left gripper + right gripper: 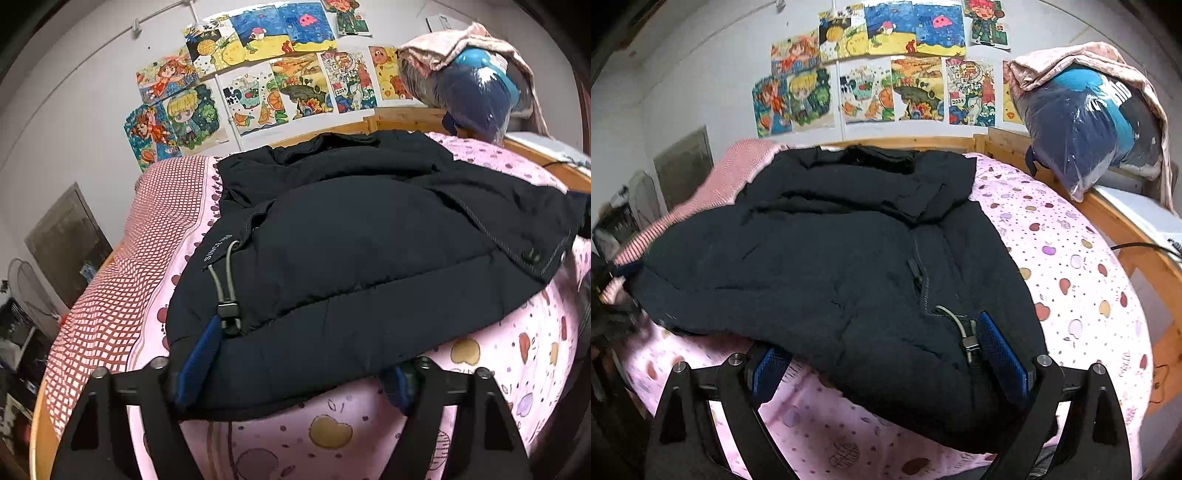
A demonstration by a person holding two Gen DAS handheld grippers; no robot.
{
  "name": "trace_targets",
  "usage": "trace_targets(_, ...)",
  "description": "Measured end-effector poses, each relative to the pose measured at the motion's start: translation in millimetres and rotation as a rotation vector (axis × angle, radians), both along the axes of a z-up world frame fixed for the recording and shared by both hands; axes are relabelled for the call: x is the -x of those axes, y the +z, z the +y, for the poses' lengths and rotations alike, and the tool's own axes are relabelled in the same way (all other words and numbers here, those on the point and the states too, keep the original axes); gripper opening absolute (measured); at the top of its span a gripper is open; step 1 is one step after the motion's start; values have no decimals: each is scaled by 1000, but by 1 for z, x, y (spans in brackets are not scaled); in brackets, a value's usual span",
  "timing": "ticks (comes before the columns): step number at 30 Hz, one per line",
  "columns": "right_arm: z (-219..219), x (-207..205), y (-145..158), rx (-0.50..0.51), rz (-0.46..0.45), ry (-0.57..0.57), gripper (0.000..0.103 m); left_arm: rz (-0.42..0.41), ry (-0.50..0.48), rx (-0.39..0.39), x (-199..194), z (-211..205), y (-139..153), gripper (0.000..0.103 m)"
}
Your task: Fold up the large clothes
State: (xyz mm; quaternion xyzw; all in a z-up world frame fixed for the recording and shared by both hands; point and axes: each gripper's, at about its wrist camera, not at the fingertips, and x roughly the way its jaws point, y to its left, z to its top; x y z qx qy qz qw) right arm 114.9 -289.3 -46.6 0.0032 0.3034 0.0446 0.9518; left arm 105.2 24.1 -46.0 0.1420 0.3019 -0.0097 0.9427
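A large black padded jacket (351,236) lies spread on the bed, collar toward the wall. Its near hem, with a grey drawcord and toggle (227,295), lies between the wide-apart blue pads of my left gripper (295,373), which is open. In the right wrist view the same jacket (831,251) fills the middle. My right gripper (886,369) is open too, its pads set either side of the hem corner by another cord toggle (967,339) and the zip. A blurred dark and blue shape at the jacket's left corner (624,273) looks like the other gripper.
The bed has a pink apple-print sheet (332,432) and a red-checked blanket (122,280) on the left. A wooden bed frame (1137,229) runs along the back and right. A plastic-wrapped bundle under pink cloth (1089,122) sits at the far right corner. Drawings cover the wall.
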Motion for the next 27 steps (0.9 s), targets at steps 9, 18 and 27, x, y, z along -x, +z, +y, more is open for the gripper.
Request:
trace_targets(9, 8, 15, -24, 193, 64, 6, 77, -14, -31, -86, 1, -4, 6, 18)
trace_targets(18, 6, 30, 0, 125, -41, 25, 18, -77, -64, -54, 28, -9, 29, 7)
trace_targets(27, 0, 59, 18, 59, -124, 21, 9, -100, -71, 4, 66, 2, 38, 6)
